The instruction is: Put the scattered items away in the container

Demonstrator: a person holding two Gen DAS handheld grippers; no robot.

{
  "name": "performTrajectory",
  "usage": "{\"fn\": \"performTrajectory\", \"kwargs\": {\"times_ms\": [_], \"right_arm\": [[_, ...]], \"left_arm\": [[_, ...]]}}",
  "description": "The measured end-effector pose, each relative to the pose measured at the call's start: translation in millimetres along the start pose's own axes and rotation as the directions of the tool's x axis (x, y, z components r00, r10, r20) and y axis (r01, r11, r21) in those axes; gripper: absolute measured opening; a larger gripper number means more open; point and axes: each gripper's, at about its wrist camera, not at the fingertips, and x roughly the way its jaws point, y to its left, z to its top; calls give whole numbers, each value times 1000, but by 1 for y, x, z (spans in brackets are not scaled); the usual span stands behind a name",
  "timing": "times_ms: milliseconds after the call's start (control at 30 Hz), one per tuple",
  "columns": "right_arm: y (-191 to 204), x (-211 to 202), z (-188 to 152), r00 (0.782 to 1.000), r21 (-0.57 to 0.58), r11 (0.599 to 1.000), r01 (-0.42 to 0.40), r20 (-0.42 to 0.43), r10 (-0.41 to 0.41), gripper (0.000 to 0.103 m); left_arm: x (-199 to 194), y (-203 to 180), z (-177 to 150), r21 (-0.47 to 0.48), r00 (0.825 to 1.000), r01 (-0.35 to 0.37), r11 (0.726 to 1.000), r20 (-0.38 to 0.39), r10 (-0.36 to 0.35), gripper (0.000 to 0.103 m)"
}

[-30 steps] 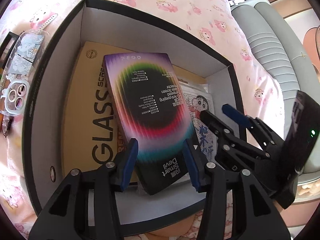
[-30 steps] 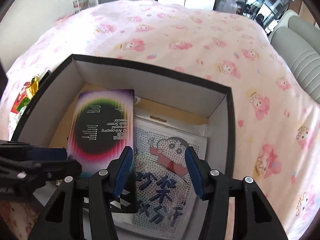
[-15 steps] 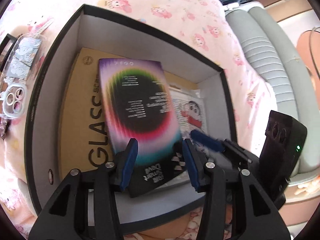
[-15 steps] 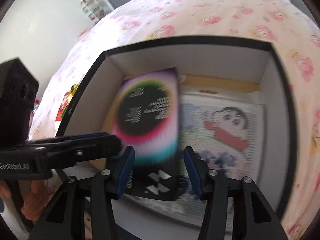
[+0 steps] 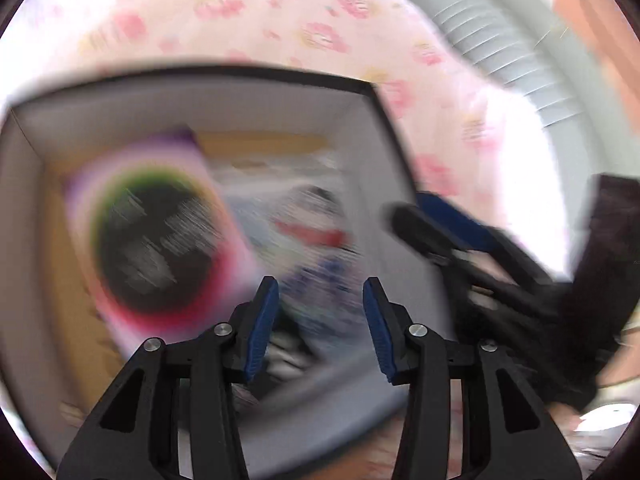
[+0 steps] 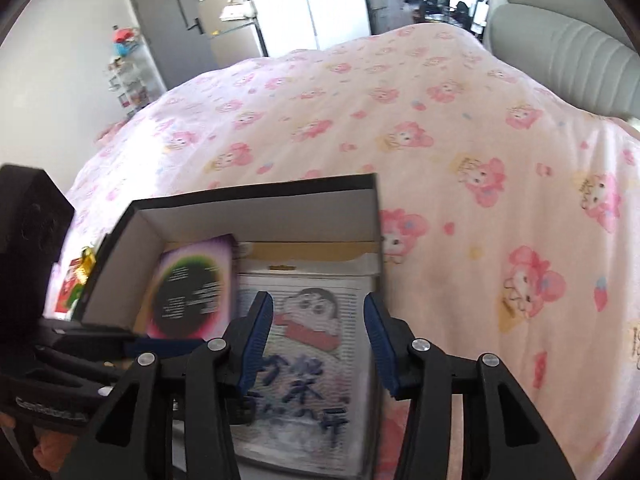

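The black-rimmed container point(image 5: 280, 74) point(image 6: 260, 192) sits on the pink bedspread. Inside it lie a rainbow-ringed screen protector box point(image 5: 160, 240) point(image 6: 192, 288), a cartoon-print pack point(image 5: 312, 236) point(image 6: 308, 340) and a tan package point(image 6: 320, 250) beneath them. My left gripper point(image 5: 320, 320) hovers over the cartoon pack, right of the rainbow box; its jaws are closing with nothing gripped. My right gripper point(image 6: 318, 340) hangs above the cartoon pack, jaws also closing on nothing. Each gripper shows in the other's view: the right gripper point(image 5: 420, 220) over the container's right wall, the left gripper point(image 6: 132, 340) at its left side.
A red and green snack packet point(image 6: 76, 280) lies on the bedspread point(image 6: 440, 120) left of the container. A grey padded headboard point(image 6: 560, 60) point(image 5: 500, 52) borders the bed at the right. Cabinets and a shelf stand beyond the bed.
The left gripper has swung right, off the rainbow box, and its view has gone blurred. The right gripper has pulled back and tilted up, so more of the bed shows. Both jaw gaps look narrower.
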Motion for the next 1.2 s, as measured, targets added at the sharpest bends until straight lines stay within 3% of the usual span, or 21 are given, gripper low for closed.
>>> {"fn": "performTrajectory", "kwargs": {"times_ms": [67,100,200,333,500,533,600,667,733,833,967,1067,1133,1200], "right_arm": [[-2,4,3,999,31,999,-33,-3,33,41],[-3,2,3,999,43,998,-37,-3,37,41],[5,7,7,1000,12,1000,-14,19,14,41],[11,12,3,1000,-8,1000,-20,16,20,41],[14,20,-1,999,-8,1000,-30,-25,30,41],[16,22,-2,999,-16,1000,-26,-33,25,41],[27,23,-6,999,-72,997,-11,-47,7,41],[41,18,-12,1000,-159,987,8,-26,-12,41],[54,19,-17,999,-207,978,-29,-43,21,42],[58,38,-19,986,-166,980,-108,-147,83,41],[54,65,-25,960,-86,988,-128,-259,102,42],[50,69,-25,936,-14,978,-209,-293,196,41],[48,68,-25,908,35,956,-290,-305,286,43],[51,67,-25,896,26,947,-321,-316,312,43]], "left_arm": [[3,-7,2,57,988,-150,987,40,148,44],[5,-10,-1,78,983,-181,980,48,177,44],[5,-8,-17,125,984,-179,976,10,179,44],[17,-24,-20,175,974,-226,958,29,224,41],[10,-9,-25,135,954,-299,945,30,298,40],[4,1,-25,92,961,-278,956,20,277,40],[-13,33,-23,-65,988,-151,986,8,152,40],[-28,61,-23,-199,998,-42,979,36,50,40],[-39,79,-23,-268,997,-27,963,66,47,40],[-38,83,-22,-275,994,-55,960,71,77,40],[-27,84,-10,-245,998,-40,969,42,52,41],[-30,83,-10,-235,996,-56,970,53,71,42],[-32,89,-13,-246,996,-54,968,55,69,42],[-27,87,-16,-261,997,-40,965,53,55,42]]}}
